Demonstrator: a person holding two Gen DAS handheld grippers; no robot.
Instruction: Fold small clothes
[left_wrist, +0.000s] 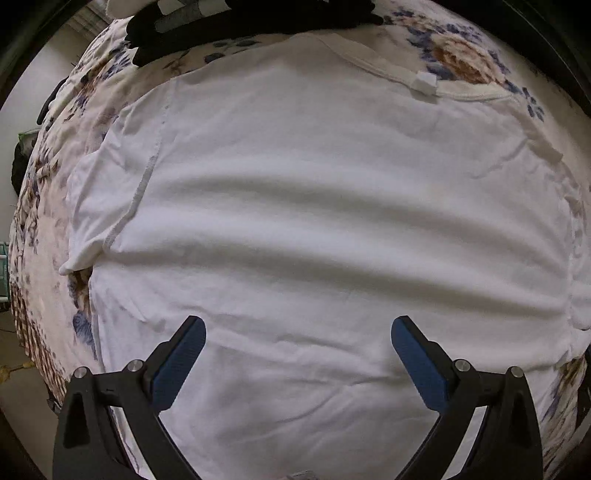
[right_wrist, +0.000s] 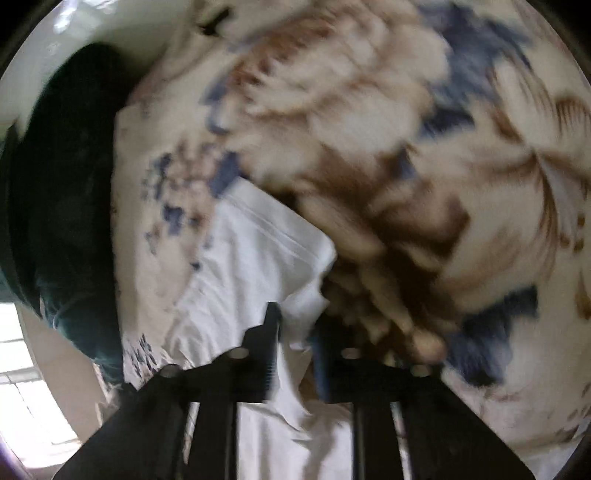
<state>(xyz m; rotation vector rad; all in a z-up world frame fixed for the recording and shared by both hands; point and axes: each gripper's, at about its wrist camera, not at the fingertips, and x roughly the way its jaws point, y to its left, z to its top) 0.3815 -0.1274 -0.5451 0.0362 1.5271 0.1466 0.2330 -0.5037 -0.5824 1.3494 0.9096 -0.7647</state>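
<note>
A bed covered by a floral bedspread (left_wrist: 458, 55), cream with brown and blue flowers, fills both views.

In the left wrist view, the left tool (left_wrist: 298, 328) sits at the bottom of the frame, its two black fingers with blue pads (left_wrist: 177, 365) spread wide apart and nothing between them. It points down over a white T-shirt (left_wrist: 295, 206) that lies spread flat on the bedspread and takes up most of the picture, with soft creases running side to side. A sleeve seam runs down the left of the frame. Farther up, the neckline with a small white label (left_wrist: 424, 85) lies at the upper right. Beyond that, at the top left edge, dark clothing (left_wrist: 207, 27) lies on the bed.

The right wrist view is blurred. At the bottom centre the right tool (right_wrist: 295, 321) has its fingers drawn close together, clamped on a bunched fold of the white shirt (right_wrist: 258, 240), which rises between them. Past the fingertips a hemmed edge of the shirt lies across the centre of the frame on the bedspread (right_wrist: 369, 110). A dark garment (right_wrist: 70, 184) lies along the left edge.
</note>
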